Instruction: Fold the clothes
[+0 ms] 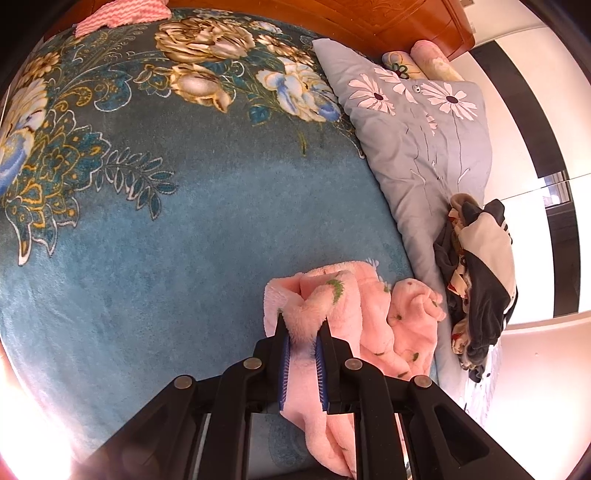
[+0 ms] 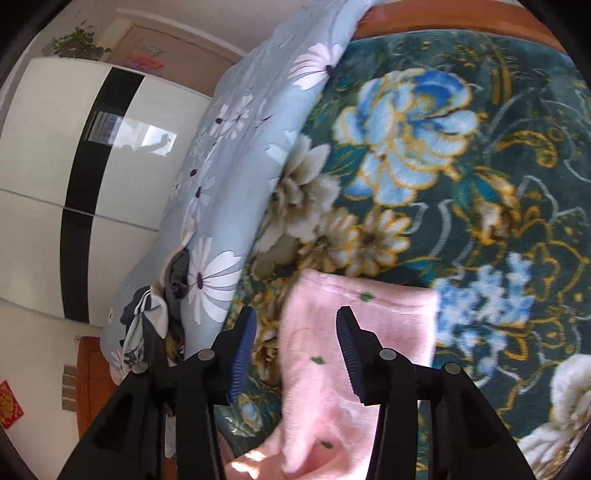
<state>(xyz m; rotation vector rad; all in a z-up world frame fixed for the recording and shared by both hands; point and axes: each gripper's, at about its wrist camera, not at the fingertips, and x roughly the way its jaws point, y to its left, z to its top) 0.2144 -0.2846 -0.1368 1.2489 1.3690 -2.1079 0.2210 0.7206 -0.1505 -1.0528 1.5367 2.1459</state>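
Observation:
A fluffy pink garment with small green leaf prints (image 1: pixel 373 314) lies bunched on the blue floral bedspread (image 1: pixel 184 229). My left gripper (image 1: pixel 303 321) is shut on a fold of it, and pink cloth hangs down between the fingers. In the right wrist view the same pink garment (image 2: pixel 332 354) lies flatter on the bedspread (image 2: pixel 461 184). My right gripper (image 2: pixel 295 317) is open, its jaws spread wide just above the garment's upper edge and holding nothing.
A grey daisy-print quilt (image 1: pixel 417 136) (image 2: pixel 236 158) runs along the bed's edge with a heap of dark and cream clothes (image 1: pixel 476 280) (image 2: pixel 155 314) on it. A pink zigzag cloth (image 1: pixel 118 14) lies by the wooden headboard (image 1: pixel 369 18). A white wardrobe (image 2: pixel 74 166) stands beyond.

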